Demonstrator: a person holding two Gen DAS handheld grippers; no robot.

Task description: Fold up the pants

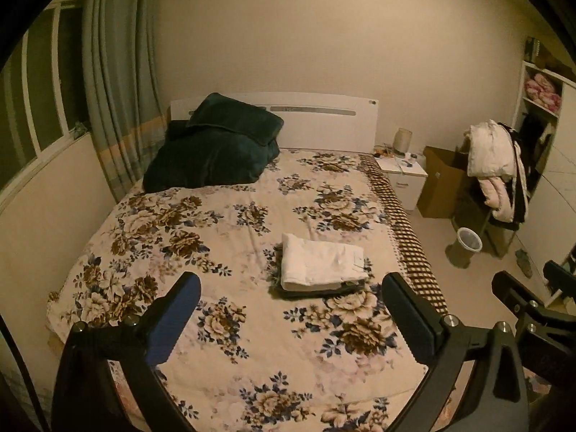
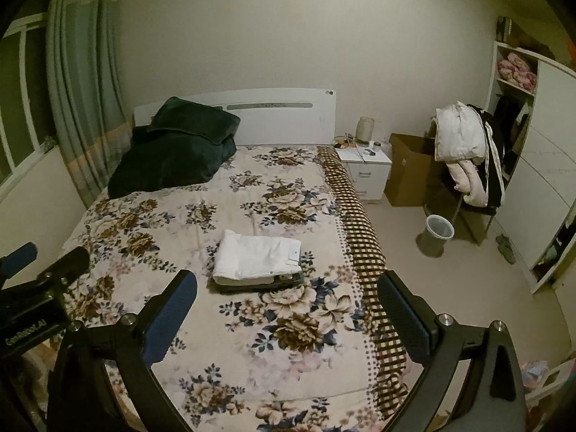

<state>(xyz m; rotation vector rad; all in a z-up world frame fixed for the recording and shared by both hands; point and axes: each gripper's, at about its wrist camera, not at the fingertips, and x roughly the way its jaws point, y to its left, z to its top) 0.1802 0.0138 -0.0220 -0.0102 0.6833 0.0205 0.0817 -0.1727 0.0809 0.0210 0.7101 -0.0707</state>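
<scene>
White pants (image 1: 322,264) lie folded in a neat rectangle on top of a dark folded garment (image 1: 316,292), on the floral bedspread (image 1: 216,223) right of the bed's middle. The stack also shows in the right wrist view (image 2: 257,257). My left gripper (image 1: 291,318) is open and empty, held above the near part of the bed, short of the stack. My right gripper (image 2: 288,318) is open and empty too, beside the left one, also short of the stack. The right gripper's body shows at the right edge of the left wrist view (image 1: 532,306).
A dark green blanket (image 1: 216,151) is piled at the headboard's left. A checkered cover (image 1: 403,230) runs along the bed's right edge. Right of the bed stand a white nightstand (image 1: 406,176), a cardboard box (image 1: 442,180), a bin (image 1: 468,244) and a chair with clothes (image 1: 496,165).
</scene>
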